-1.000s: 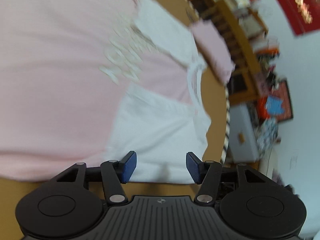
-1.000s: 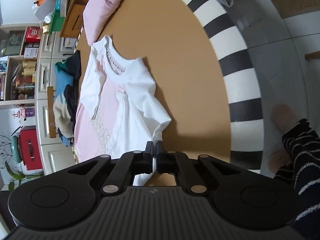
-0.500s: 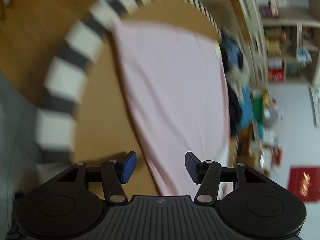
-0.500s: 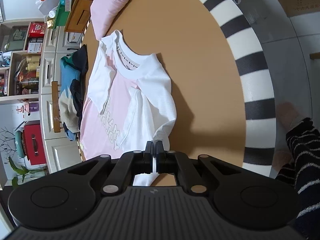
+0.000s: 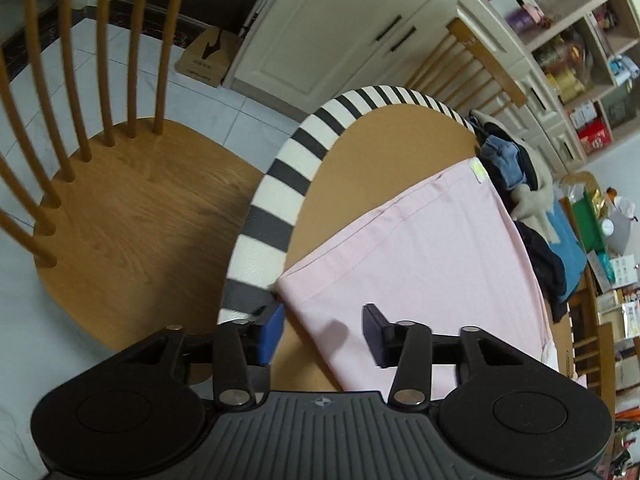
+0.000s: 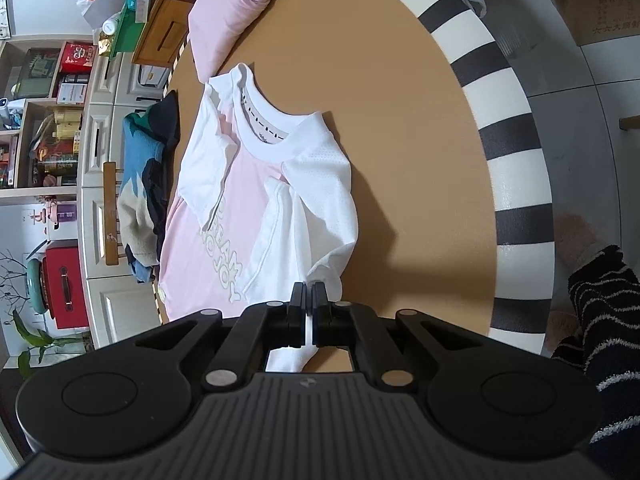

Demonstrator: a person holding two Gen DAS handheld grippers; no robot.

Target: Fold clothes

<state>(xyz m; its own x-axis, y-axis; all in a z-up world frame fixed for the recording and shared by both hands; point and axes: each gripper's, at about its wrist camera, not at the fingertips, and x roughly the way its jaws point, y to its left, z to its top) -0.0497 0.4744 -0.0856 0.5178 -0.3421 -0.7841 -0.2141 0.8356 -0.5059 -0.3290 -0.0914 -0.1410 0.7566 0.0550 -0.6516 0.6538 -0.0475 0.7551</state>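
A pink T-shirt with white sleeves (image 6: 224,216) lies on the round brown table (image 6: 400,128), collar at the far end, both sleeves folded in over the chest. My right gripper (image 6: 308,300) is shut on the white sleeve (image 6: 316,216) at the shirt's right side and holds its end just above the table. My left gripper (image 5: 322,330) is open and empty, its blue pads either side of the bottom hem corner of the shirt (image 5: 416,264), low over the table edge.
A folded pink garment (image 6: 232,12) lies at the table's far end. A pile of dark and blue clothes (image 6: 148,184) sits on a chair beyond the table. A wooden spindle chair (image 5: 120,208) stands by the striped table rim (image 5: 272,200). A person's striped sleeve (image 6: 600,320) is at right.
My left gripper has swung from the shirt's white sleeve and chest down to the bottom hem corner. My right gripper has drawn the held sleeve back a little, staying shut.
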